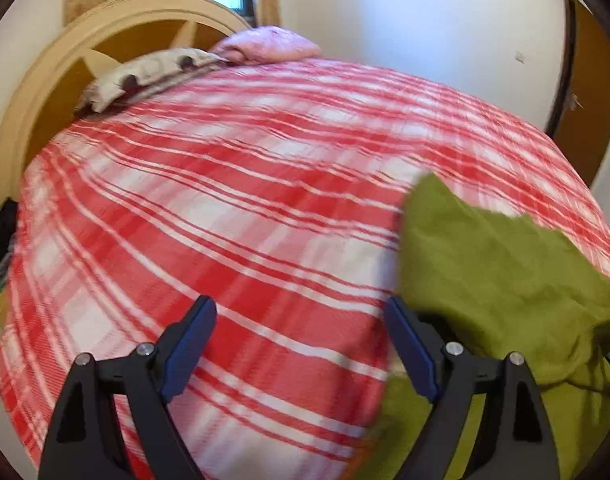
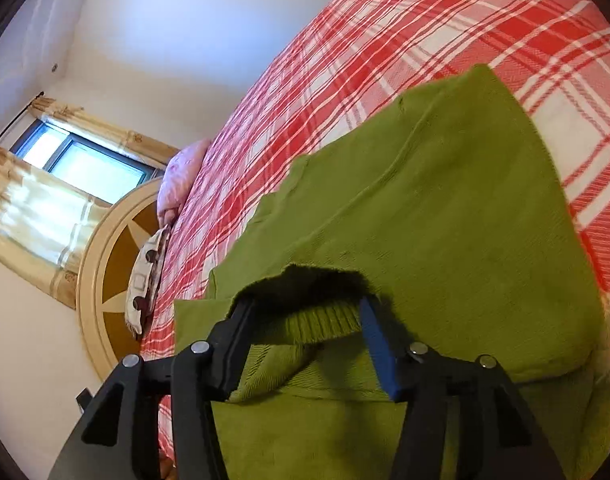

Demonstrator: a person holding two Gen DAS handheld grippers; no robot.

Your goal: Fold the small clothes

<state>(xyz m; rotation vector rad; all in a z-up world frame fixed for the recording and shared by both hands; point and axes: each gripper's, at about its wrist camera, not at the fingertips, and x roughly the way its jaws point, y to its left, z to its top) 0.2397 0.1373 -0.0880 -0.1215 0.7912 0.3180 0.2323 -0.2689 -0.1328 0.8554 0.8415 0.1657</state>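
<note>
Soft olive-green knit garment [image 2: 445, 216] on red-white plaid bedspread [image 1: 225, 200], right gripper [image 2: 305, 316] released around ribbed hem, left gripper [image 1: 301, 340] released, empty

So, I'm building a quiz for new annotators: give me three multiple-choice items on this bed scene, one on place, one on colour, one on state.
1. Where does the green garment lie?
A. on the plaid bedspread
B. on the floor
C. on a chair

2. What colour is the bedspread?
A. blue
B. red and white
C. grey

3. How is the left gripper?
A. shut on cloth
C. open, empty
B. out of view

Answers: 1 A, plaid shows around it; 2 B, red-white stripes; 3 C, bare bedspread shows between its fingers.
</note>
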